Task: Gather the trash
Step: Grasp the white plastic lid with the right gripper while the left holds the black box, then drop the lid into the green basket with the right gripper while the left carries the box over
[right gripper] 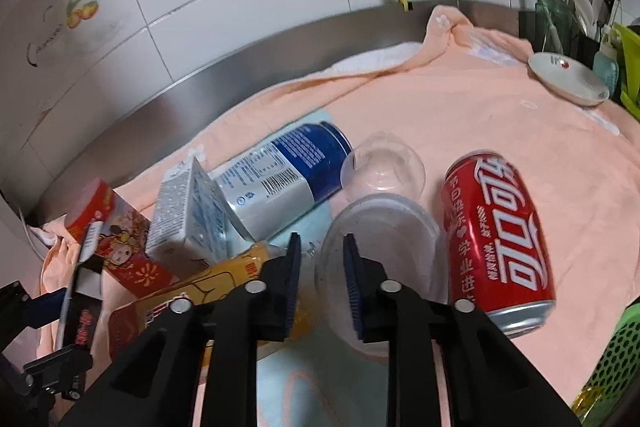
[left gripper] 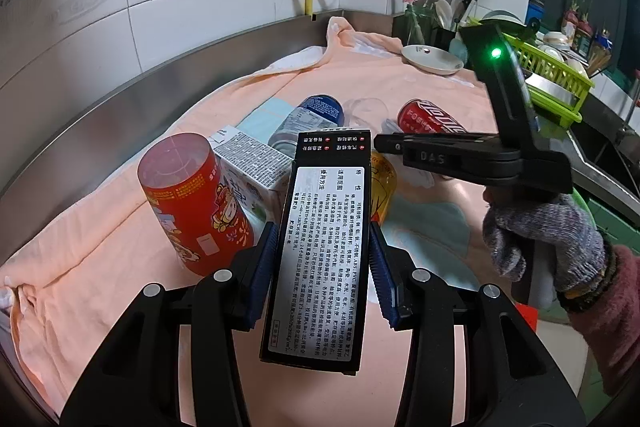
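Your left gripper (left gripper: 323,231) is nearest to the lens, and it is clamped on a flat black box (left gripper: 316,287), both blue pads pressing on its long sides. The box is lifted over the peach towel (left gripper: 360,75) and points away from you. Its white label is full of small Chinese print. I can read only "ABS" and "PVC" for sure.

Your right gripper (right gripper: 322,263) has the jaws almost together but with a narrow gap. The rim of a clear plastic cup (right gripper: 384,227) stands in this gap, and the pads do not seem to press it yet. The side of this gripper carries the letters "DAS" in the left view.

I judge that the step in hand is the second pickup: one piece of trash is already held and the cup is being taken. The next move calls for a gentle close on the thin rim, because such plastic can bend or slip.

Further out more trash lies on the towel:
- a red can (right gripper: 496,243) on its side, just beside the cup, with Coca-Cola in Chinese characters
- a blue and white can (right gripper: 280,179) showing a barcode
- a white carton (right gripper: 188,215) and a yellow carton (right gripper: 224,279)
- a red tub (left gripper: 192,203) with a cartoon figure

A green basket (right gripper: 612,359) at the right edge is perhaps the place for all this.
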`<state>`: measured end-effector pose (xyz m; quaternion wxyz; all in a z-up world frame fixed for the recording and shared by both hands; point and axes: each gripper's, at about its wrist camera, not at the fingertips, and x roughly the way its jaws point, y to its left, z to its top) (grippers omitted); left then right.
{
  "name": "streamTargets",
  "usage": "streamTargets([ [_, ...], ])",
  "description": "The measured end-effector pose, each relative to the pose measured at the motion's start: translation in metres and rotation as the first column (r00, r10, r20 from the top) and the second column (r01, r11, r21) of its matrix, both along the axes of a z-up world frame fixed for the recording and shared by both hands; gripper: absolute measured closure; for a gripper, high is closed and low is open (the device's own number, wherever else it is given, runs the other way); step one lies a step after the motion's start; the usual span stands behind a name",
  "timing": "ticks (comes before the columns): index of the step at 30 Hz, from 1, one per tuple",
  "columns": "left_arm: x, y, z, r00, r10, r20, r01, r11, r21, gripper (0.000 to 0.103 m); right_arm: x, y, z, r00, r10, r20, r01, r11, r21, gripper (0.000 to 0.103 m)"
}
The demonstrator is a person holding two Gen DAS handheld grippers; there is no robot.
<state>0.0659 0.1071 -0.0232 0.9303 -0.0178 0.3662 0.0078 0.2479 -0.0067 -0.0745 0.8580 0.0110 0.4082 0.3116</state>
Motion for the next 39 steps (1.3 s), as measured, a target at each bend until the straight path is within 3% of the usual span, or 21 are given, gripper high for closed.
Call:
streamTargets([
  [8, -0.002, 0.001, 0.001, 1.000, 0.000, 0.006, 0.000, 1.000, -0.007, 0.059, -0.016, -0.019, 0.012, 1.000, -0.001, 0.003, 0.001, 0.996, 0.089, 0.097],
  [17, -0.004, -0.008, 0.009, 0.999, -0.016, 0.029, 0.016, 1.000, -0.002, 0.059, -0.067, -0.056, 0.054, 0.997, 0.016, 0.071, -0.031, 0.976, 0.217, 0.097],
  [23, -0.004, -0.030, 0.018, 0.996, -0.067, 0.050, 0.068, 0.998, -0.008, 0.059, -0.103, -0.107, 0.070, 0.990, -0.070, 0.126, 0.041, 0.974, 0.221, 0.097],
  [27, 0.002, -0.056, 0.022, 0.991, -0.124, 0.057, 0.124, 0.992, -0.006, 0.059, -0.114, -0.154, 0.060, 0.979, -0.163, 0.125, 0.140, 0.975, 0.174, 0.097],
  [33, 0.016, -0.108, 0.023, 0.973, -0.223, 0.058, 0.224, 0.975, -0.006, 0.059, -0.112, -0.234, 0.021, 0.952, -0.303, 0.038, 0.300, 0.952, 0.065, 0.097],
  [39, 0.030, -0.157, 0.015, 0.952, -0.305, 0.026, 0.306, 0.952, -0.019, 0.059, -0.098, -0.297, -0.023, 0.913, -0.401, -0.078, 0.404, 0.914, 0.030, 0.097],
])
